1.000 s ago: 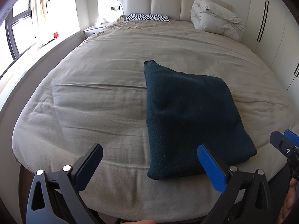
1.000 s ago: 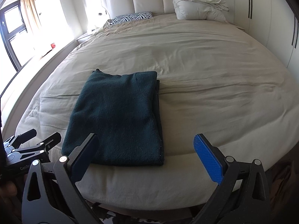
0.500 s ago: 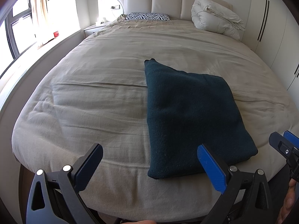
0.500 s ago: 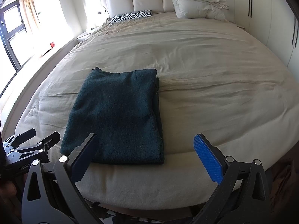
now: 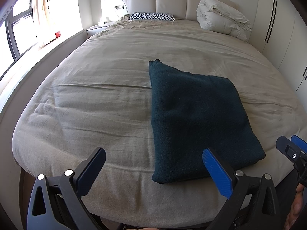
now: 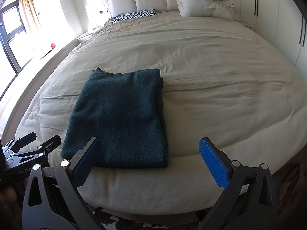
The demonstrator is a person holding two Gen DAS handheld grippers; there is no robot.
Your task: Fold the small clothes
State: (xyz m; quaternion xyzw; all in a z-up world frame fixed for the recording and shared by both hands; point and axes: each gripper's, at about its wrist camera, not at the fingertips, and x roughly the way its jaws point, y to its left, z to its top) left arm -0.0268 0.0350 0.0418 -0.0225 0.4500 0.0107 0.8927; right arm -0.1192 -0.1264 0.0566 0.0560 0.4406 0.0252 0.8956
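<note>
A dark teal knit garment [image 5: 193,118] lies folded into a flat rectangle near the foot of the bed; it also shows in the right wrist view [image 6: 120,118]. My left gripper [image 5: 153,168] is open and empty, held off the bed's foot edge, left of the garment's near corner. My right gripper [image 6: 149,159] is open and empty, just short of the garment's near edge. The right gripper shows at the right edge of the left wrist view [image 5: 291,151], and the left gripper at the left edge of the right wrist view [image 6: 30,149].
The bed [image 5: 96,99] has a beige cover with shallow wrinkles. A zebra pillow [image 5: 151,16] and a bundled white duvet [image 5: 222,19] lie by the headboard. A window ledge [image 5: 38,57] runs along the left, wardrobe doors [image 5: 284,38] on the right.
Both grippers have stayed open and almost still. The right wrist view has drifted slightly, so the garment sits a little lower in it.
</note>
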